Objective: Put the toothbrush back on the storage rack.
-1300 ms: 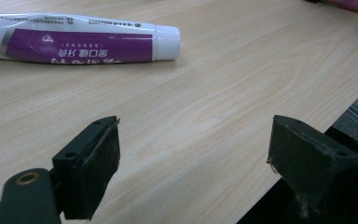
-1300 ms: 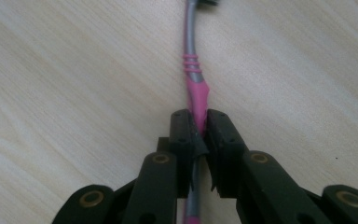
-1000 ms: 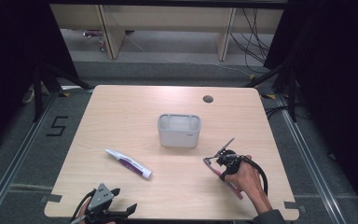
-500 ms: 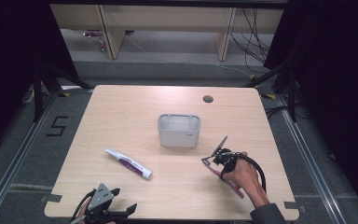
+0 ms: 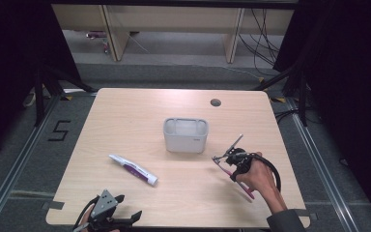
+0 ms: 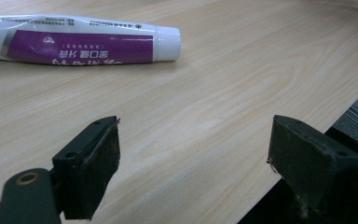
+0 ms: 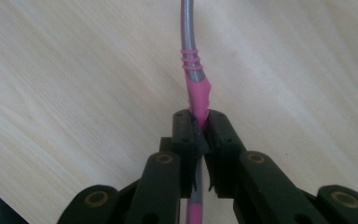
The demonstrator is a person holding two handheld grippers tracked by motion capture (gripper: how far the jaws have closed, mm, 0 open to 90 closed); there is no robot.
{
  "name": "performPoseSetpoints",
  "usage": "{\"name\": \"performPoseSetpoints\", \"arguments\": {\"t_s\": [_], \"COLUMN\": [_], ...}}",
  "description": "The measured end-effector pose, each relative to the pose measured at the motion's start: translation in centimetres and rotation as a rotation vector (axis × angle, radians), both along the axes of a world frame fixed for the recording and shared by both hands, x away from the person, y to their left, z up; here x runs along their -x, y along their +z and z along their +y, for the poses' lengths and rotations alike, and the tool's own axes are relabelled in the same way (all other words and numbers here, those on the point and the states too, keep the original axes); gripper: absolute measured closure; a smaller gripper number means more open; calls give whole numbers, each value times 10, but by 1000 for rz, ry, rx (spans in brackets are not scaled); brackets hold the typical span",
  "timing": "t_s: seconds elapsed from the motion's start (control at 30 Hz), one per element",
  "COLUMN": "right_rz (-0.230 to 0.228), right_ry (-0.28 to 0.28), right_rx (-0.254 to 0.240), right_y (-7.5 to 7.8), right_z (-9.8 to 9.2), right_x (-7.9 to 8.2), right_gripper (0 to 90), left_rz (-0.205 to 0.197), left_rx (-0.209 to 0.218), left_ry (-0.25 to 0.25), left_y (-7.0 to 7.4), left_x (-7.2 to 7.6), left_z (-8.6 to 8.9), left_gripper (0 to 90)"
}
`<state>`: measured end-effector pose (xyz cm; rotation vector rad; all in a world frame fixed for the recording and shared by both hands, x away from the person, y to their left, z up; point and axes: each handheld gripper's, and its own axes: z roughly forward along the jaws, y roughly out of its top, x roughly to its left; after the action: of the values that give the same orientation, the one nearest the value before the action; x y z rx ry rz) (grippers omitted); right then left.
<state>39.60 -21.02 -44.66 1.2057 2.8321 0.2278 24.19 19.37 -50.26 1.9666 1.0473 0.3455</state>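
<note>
On one table (image 5: 125, 121): one toothbrush (image 7: 196, 93), one toothpaste tube (image 5: 133, 169), one basket (image 5: 185, 135).

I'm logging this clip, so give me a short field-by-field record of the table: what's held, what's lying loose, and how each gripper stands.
held item: pink and grey toothbrush, handle clamped in the right gripper
left gripper: jaws wide apart, nothing between them, at the table's near edge
loose item: white and purple toothpaste tube, lying flat, cap towards the near edge
container: grey rectangular plastic cup, upright mid-table, apart from the tube
surface: light wooden table
</note>
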Motion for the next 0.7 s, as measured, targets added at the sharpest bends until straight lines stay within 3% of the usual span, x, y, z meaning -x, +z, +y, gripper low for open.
{"name": "performPoseSetpoints", "arguments": {"t_s": [0.1,0.3,0.47,0.53,0.6,0.7], "right_rz": [-41,-104,-167,-186,-213,-237], "right_ry": [-19,-80,-81,-92,-90,-93], "right_rx": [-50,-159,-234,-264,-284,-318], "right_y": [9,23,33,37,40,45], "right_z": [-6,-17,-25,-26,-27,-27], "right_x": [0,1,0,1,0,-1], "right_gripper": [828,828,828,828,828,828], "left_rz": [-6,-2,-1,-3,-2,-2], "left_rx": [25,18,7,24,8,30], "left_ry": [1,9,-5,7,-5,10], "left_y": [-2,-2,-1,-2,-1,-2], "left_x": [0,0,-1,-1,-1,-1], "left_z": [-1,-1,0,-1,0,-1], "left_gripper": [161,161,161,161,161,161]}}
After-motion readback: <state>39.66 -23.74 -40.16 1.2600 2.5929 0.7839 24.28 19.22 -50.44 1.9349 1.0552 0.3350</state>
